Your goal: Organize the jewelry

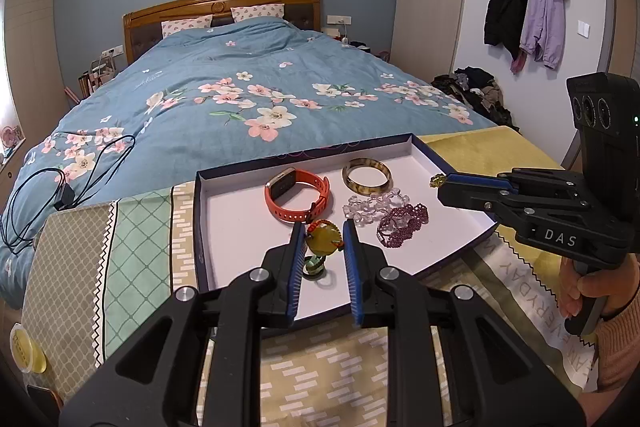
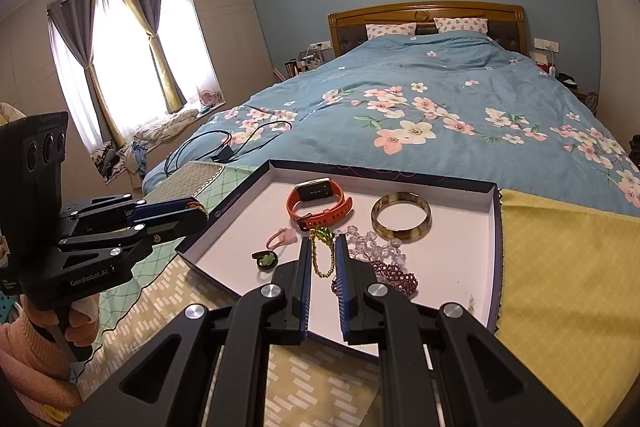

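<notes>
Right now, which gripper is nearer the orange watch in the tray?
Left, narrowly. The left gripper, shut on a yellow pendant, sits just in front of the orange watch. The right gripper, shut on a gold chain, hangs off the tray's right side.

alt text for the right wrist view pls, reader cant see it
The right gripper pinches a gold bead chain with green stones over a shallow white-lined box holding an orange smartwatch, a mottled bangle and bead bracelets, on a bed.

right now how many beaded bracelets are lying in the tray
2: a clear bead bracelet near the tray's middle and a purple bead bracelet touching it on the near side. Others may hide behind the fingers.
</notes>
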The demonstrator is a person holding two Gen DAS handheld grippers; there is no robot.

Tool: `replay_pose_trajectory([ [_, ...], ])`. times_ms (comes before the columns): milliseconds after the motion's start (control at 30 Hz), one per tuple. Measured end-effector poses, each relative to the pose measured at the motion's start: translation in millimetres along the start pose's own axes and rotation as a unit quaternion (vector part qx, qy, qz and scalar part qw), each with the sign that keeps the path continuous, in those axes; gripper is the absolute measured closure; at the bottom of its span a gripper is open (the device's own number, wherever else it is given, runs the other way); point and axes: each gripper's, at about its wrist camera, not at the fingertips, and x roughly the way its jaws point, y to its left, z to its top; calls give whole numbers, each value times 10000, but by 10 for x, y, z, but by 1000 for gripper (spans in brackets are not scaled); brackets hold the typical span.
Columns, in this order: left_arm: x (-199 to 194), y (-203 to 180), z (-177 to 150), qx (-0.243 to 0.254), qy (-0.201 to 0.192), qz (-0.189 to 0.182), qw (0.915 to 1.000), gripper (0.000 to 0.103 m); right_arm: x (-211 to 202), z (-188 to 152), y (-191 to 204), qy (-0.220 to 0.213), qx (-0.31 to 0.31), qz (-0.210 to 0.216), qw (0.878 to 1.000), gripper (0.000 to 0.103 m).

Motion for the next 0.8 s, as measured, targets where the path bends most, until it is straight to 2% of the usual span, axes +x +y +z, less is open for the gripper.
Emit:
replay_pose_trajectory([
  [800,136,57,44,-34,78,102,9999,83,98,33,-91,69,65,-76,9999,93],
])
